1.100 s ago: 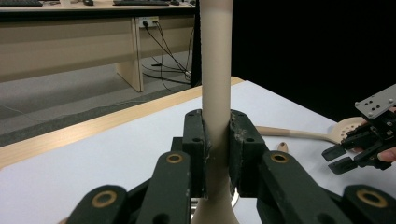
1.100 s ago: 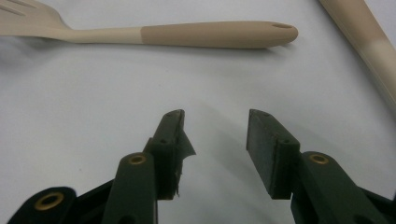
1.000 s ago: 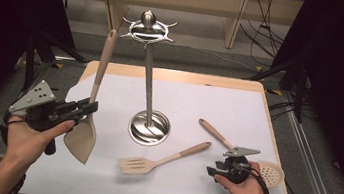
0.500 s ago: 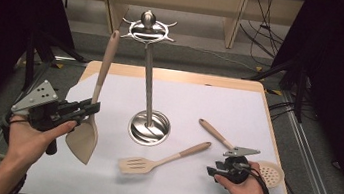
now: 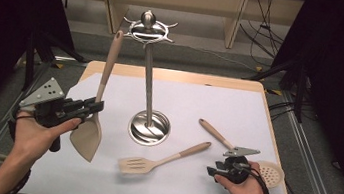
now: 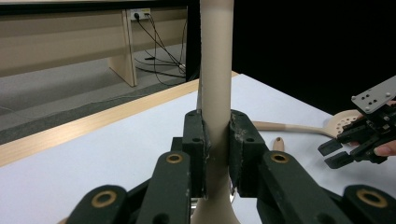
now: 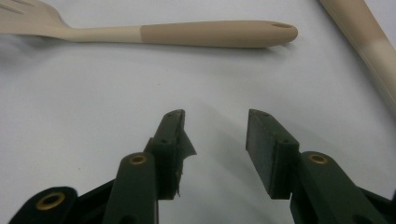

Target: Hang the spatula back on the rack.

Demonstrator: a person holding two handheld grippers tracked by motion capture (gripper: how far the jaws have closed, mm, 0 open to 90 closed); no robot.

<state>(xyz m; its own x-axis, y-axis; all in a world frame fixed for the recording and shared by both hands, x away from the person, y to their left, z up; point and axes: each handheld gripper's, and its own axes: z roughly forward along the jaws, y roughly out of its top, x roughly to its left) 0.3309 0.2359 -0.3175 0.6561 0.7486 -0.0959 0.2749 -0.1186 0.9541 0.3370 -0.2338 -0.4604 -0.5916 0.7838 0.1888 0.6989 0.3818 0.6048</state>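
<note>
Since the earlier frames, the beige spatula (image 5: 95, 117) had been tipped a little more upright, its handle top drawing nearer the crown of the utensil stand (image 5: 145, 98); the right hand had stayed put. The spatula was a smooth, matte, solid-bladed turner with a long rounded handle, two-toned in pale cream and tan. It stood nearly vertical at the left side of the white tabletop (image 5: 238, 111), its broad blade pointing down, lifted by the left tongs (image 5: 97, 107). Those tongs were clamped on the handle just above the blade; in the left gripper view the handle (image 6: 215, 93) rose straight up between the two black pads. Just right of it stood the shiny metal stand, a slim pole on a round dished base with a ring of hooks at the top. A slotted turner (image 5: 162, 158) of the same beige material lay flat in front of the base. Farther right lay a perforated skimmer (image 5: 248, 152), its round holed head beside the right hand. The right tongs (image 5: 211, 171) rested low on the tabletop, apart and holding nothing, pointing toward the slotted turner's handle (image 7: 215, 33).
</note>
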